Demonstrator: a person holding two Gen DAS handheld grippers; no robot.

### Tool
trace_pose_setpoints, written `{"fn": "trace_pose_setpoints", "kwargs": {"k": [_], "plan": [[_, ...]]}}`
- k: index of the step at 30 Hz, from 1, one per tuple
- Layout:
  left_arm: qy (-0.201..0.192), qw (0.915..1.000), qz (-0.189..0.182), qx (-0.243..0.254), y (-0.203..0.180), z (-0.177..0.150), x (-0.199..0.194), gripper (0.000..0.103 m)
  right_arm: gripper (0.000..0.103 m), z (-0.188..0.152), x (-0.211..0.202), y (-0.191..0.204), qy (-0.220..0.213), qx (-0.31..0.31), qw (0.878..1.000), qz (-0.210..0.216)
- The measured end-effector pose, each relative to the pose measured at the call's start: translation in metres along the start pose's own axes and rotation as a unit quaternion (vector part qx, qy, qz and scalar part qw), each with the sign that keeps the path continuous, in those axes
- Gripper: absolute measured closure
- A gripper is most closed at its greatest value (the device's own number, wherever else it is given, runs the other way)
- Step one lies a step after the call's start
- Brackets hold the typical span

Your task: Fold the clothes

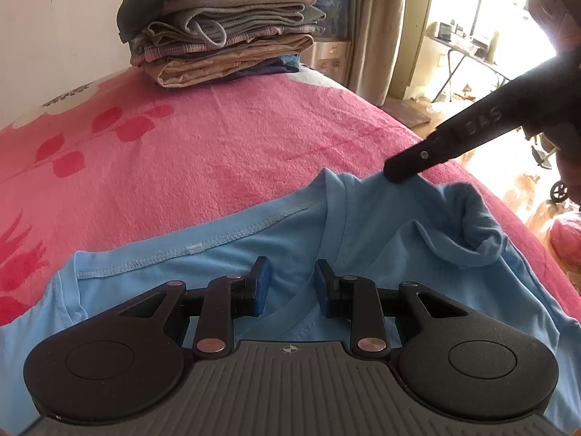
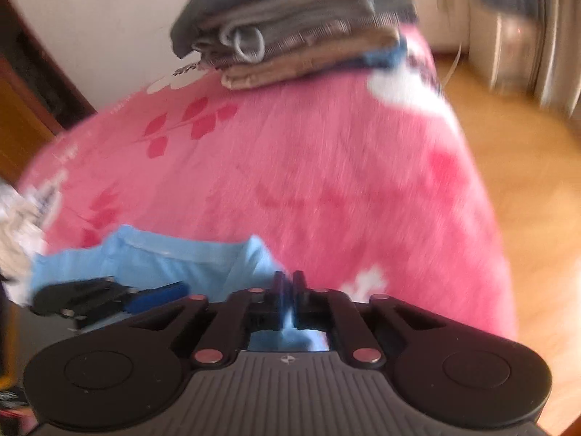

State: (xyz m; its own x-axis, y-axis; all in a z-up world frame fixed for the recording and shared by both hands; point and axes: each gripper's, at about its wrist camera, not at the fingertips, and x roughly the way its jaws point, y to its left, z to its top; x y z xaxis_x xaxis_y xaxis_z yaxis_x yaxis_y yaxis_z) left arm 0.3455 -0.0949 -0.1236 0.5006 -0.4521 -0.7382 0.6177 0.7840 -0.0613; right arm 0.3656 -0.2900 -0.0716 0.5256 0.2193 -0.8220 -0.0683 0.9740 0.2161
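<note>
A light blue T-shirt (image 1: 225,254) lies inside out on the pink flowered blanket (image 1: 218,138), its collar seam showing. My left gripper (image 1: 293,279) hovers over the shirt near the collar, jaws apart, with nothing pinched between the blue pads (image 1: 262,283). My right gripper (image 1: 395,172) reaches in from the right and pinches the shirt's far edge, lifting a small peak of cloth. In the blurred right wrist view the right gripper (image 2: 289,285) is shut with the blue shirt (image 2: 152,258) caught between its fingers. The left gripper (image 2: 109,296) is at the lower left there.
A stack of folded clothes (image 1: 218,25) stands at the far end of the bed (image 2: 290,25). Right of the bed are a wooden floor (image 2: 526,181), a curtain (image 1: 395,18) and a folding table (image 1: 461,51) by a window. Pale crumpled cloth (image 2: 14,236) lies at the left edge.
</note>
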Motion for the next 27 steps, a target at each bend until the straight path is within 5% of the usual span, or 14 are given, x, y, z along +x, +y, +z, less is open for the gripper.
{"fn": "trace_pose_setpoints", "kwargs": {"k": [4, 9, 13, 16, 21, 27], "plan": [[0.000, 1.0000, 0.004, 0.003, -0.001, 0.001, -0.001, 0.076, 0.102, 0.002, 0.020, 0.013, -0.007, -0.052, 0.996, -0.079], [-0.004, 1.0000, 0.007, 0.001, 0.001, 0.005, -0.003, 0.076, 0.097, 0.004, 0.010, -0.041, 0.009, 0.124, 0.992, 0.001], [-0.019, 0.9997, 0.005, -0.015, 0.005, 0.013, -0.007, 0.076, 0.059, -0.008, 0.002, -0.079, 0.057, 0.237, 0.969, 0.043], [-0.018, 0.9998, -0.001, -0.006, -0.002, 0.020, -0.002, 0.076, 0.055, -0.015, 0.002, -0.091, 0.095, 0.267, 0.957, 0.065], [-0.007, 0.9999, -0.004, 0.015, -0.020, 0.024, 0.013, 0.076, 0.056, -0.019, 0.005, -0.085, 0.142, 0.244, 0.956, 0.082], [-0.002, 0.9999, 0.005, 0.016, -0.025, 0.025, 0.019, 0.076, 0.082, -0.016, 0.002, -0.067, 0.139, 0.194, 0.966, 0.096]]}}
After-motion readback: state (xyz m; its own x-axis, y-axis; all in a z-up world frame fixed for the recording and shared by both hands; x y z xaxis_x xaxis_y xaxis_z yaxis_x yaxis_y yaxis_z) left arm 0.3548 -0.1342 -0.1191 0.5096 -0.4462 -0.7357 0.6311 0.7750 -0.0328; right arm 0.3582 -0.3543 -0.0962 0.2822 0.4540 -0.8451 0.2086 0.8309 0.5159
